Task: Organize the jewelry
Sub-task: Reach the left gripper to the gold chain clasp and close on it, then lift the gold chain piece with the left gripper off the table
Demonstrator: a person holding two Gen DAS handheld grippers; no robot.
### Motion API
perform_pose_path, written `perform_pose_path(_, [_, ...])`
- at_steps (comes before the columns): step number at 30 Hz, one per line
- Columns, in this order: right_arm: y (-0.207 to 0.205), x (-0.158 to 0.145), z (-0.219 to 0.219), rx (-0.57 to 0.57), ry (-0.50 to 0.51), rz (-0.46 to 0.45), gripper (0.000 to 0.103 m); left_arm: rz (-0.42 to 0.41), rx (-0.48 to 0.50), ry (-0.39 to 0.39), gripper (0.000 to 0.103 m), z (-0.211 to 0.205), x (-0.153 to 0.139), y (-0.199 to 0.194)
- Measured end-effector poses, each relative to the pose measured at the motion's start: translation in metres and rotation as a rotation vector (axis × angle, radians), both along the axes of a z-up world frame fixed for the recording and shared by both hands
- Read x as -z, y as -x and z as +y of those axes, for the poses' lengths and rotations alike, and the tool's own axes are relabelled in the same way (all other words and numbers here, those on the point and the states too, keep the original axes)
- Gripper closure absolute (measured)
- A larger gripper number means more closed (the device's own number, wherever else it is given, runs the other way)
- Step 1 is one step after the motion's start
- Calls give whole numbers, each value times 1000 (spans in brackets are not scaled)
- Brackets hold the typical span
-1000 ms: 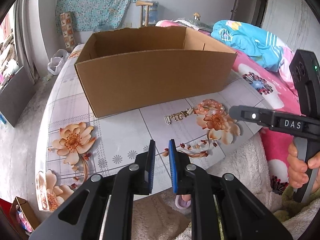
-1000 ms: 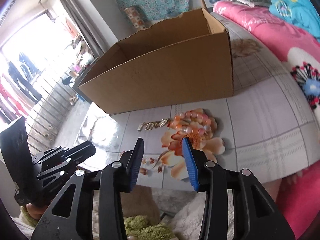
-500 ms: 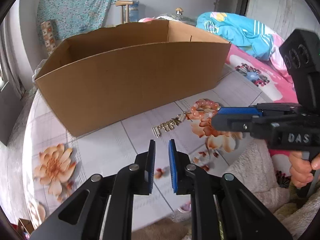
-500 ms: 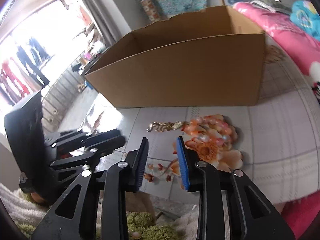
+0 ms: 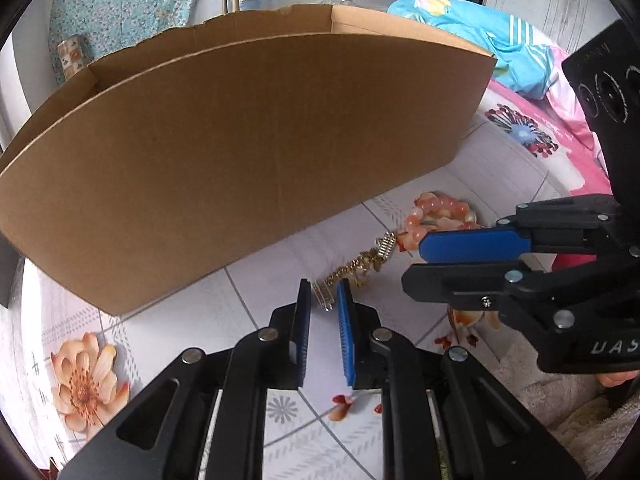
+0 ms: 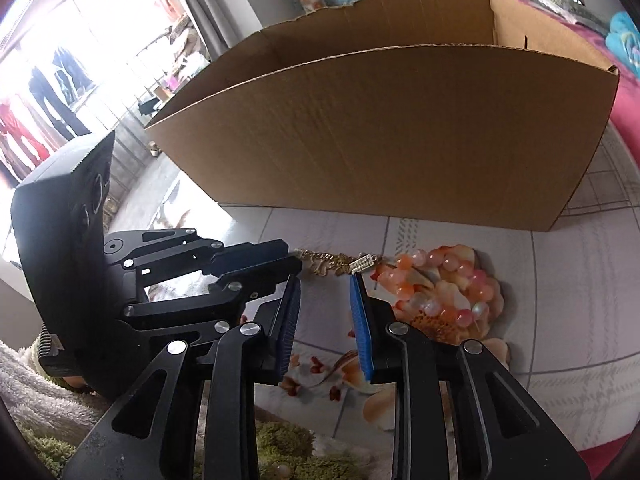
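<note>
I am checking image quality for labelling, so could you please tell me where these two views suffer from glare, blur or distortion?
Left wrist: fisheye bows the brown cardboard box rim into an arc; the gold chain bracelet is slightly soft. Right wrist: the bright window at upper left is blown out, yet the orange bead bracelet reads sharp.

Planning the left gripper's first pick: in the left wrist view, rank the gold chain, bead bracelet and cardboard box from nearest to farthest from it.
1. Gold chain: its near end at the left gripper tips.
2. Bead bracelet: beyond, to the right.
3. Cardboard box: behind both.
</note>
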State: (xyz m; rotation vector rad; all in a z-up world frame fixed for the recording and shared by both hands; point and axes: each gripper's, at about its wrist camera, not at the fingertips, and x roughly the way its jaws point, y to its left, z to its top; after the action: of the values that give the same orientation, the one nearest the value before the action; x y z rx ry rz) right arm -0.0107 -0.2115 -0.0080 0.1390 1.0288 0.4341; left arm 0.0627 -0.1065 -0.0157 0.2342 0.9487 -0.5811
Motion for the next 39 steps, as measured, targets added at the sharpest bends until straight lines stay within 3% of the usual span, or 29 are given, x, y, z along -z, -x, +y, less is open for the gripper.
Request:
perform_pose_path(5, [-5, 1, -7, 13, -1, 11, 78, -21, 29, -43, 91, -5, 0, 0])
perform_pose_path(7, [-6, 2, -7, 24, 0, 13, 78, -27, 34, -55, 98, -7, 1, 0])
perform_pose_path(21, [2, -6, -6, 28, 20, 0, 78, -10, -23, -3, 99, 16, 2, 8])
perform_pose_path(39, [-35, 12, 12, 66, 128, 55, 86, 25, -79, 81, 98, 41, 3, 8])
